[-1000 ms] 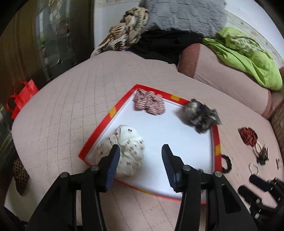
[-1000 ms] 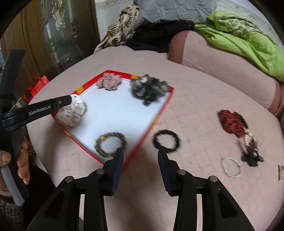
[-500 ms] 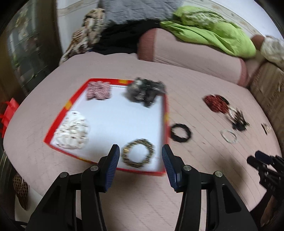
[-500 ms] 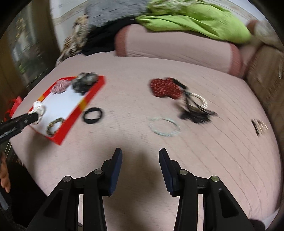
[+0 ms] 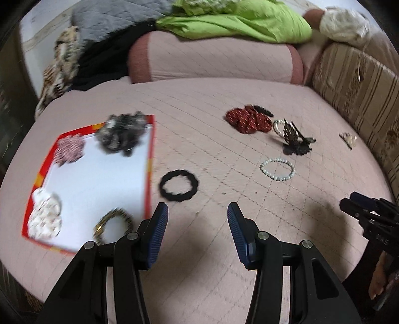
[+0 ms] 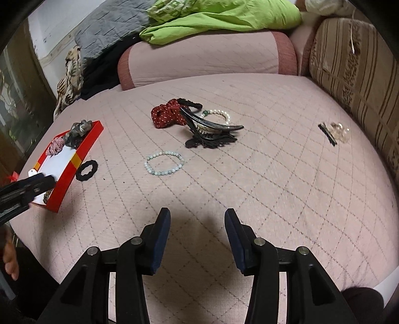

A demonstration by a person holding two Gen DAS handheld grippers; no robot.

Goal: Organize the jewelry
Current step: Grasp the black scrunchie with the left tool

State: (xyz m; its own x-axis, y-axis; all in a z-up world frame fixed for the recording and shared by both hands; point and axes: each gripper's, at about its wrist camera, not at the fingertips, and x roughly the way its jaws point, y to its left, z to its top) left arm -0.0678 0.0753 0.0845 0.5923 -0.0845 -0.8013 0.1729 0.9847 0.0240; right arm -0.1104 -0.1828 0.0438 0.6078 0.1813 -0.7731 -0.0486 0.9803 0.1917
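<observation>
A red-rimmed white tray [image 5: 149,159] [image 6: 84,147] lies at the left of the pink bed; it holds a white scrunchie [image 5: 45,216], a striped one [image 5: 68,147], a grey one [image 5: 122,133] and a gold bracelet [image 5: 113,221]. A black scrunchie [image 5: 179,185] [image 6: 86,170] lies just right of the tray. A pale bead bracelet [image 5: 277,169] [image 6: 164,163], a red scrunchie [image 5: 247,121] [image 6: 165,117] and a black hair clip [image 5: 295,142] [image 6: 212,132] lie further right. My left gripper [image 5: 197,221] is open and empty, near the black scrunchie. My right gripper [image 6: 197,224] is open and empty above bare bedding.
A small clip with clear beads [image 6: 335,130] [image 5: 348,139] lies at the far right. A pink bolster [image 6: 207,59], a green cloth [image 6: 224,15] and piled fabrics [image 6: 74,69] are at the back. A striped cushion [image 6: 356,67] borders the right side.
Both grippers have swung to the right, away from the tray. The loose items on the bed have come into the middle of both views. Both grippers stay open.
</observation>
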